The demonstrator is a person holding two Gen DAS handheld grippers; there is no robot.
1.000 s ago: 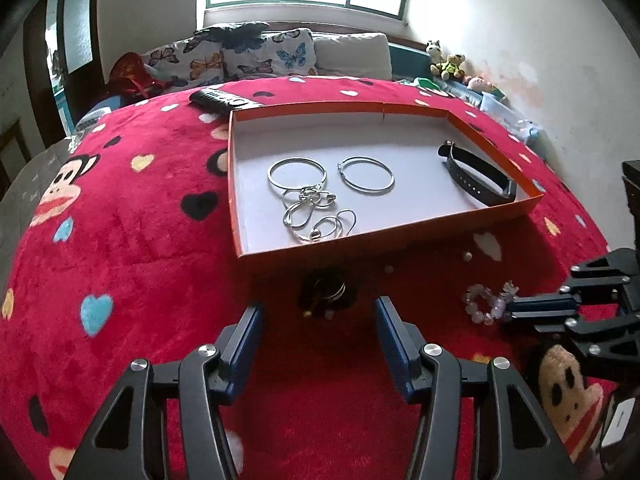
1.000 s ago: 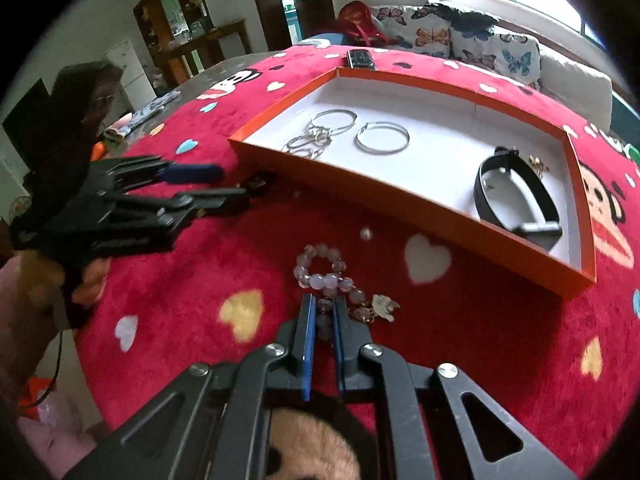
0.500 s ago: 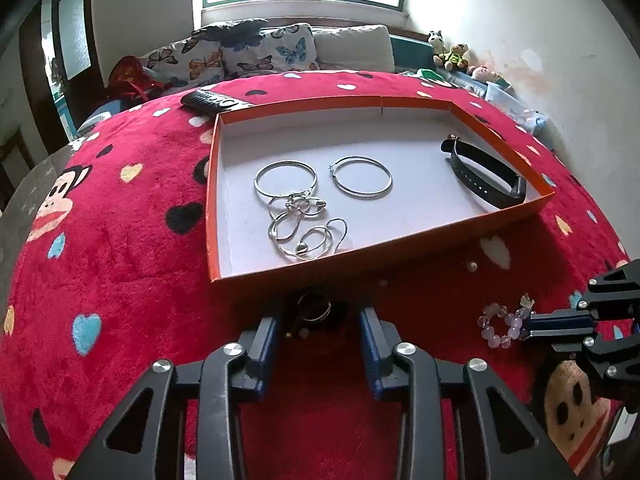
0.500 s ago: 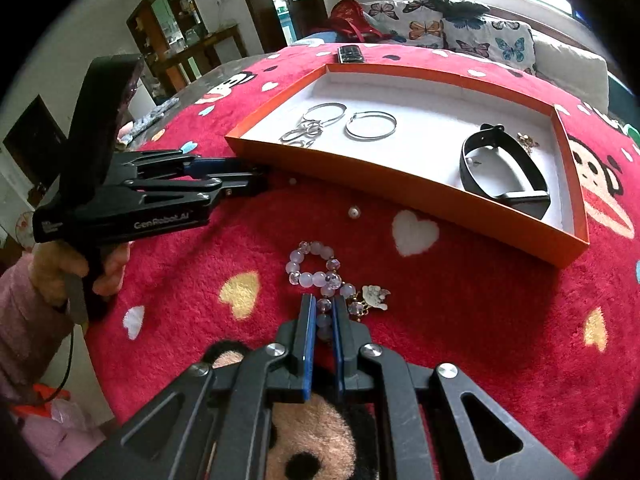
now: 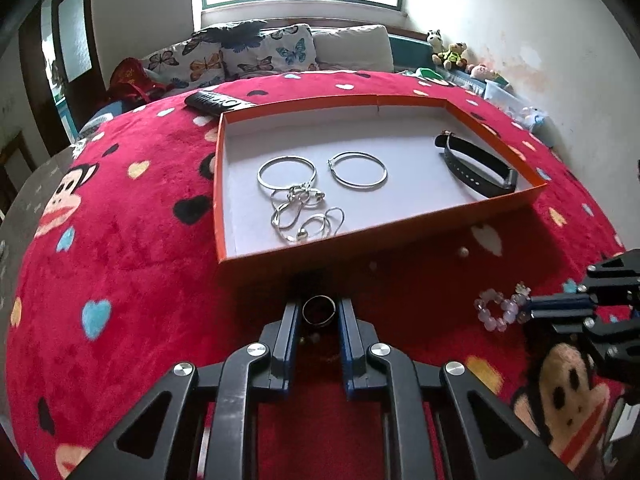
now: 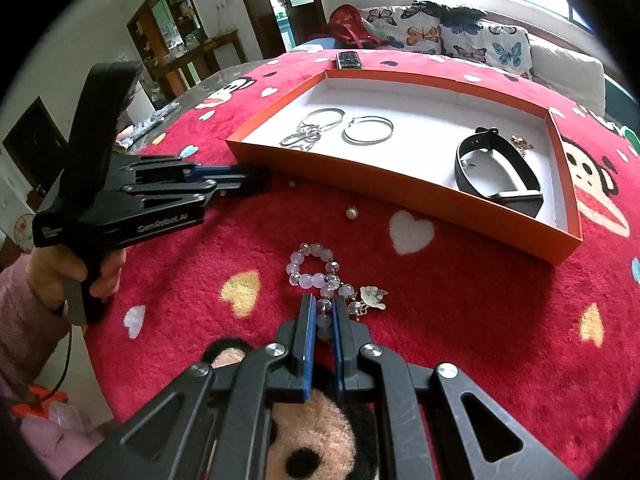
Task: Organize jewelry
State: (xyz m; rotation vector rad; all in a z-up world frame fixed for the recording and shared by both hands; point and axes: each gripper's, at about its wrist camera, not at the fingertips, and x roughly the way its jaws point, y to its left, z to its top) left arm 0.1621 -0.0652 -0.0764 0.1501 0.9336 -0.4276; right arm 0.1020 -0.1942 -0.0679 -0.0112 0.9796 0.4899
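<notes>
We see a red plush blanket (image 5: 120, 248) patterned with white, yellow, blue and black hearts and cartoon monkey faces. On it sits a tray (image 5: 218, 184) with orange walls and a white floor, holding silver hoops (image 5: 286, 172) and a black band (image 5: 476, 168). Near the blanket's front edge lie pale lilac beads (image 6: 316, 276). Our grippers are black with blue pads (image 6: 307, 332)
</notes>
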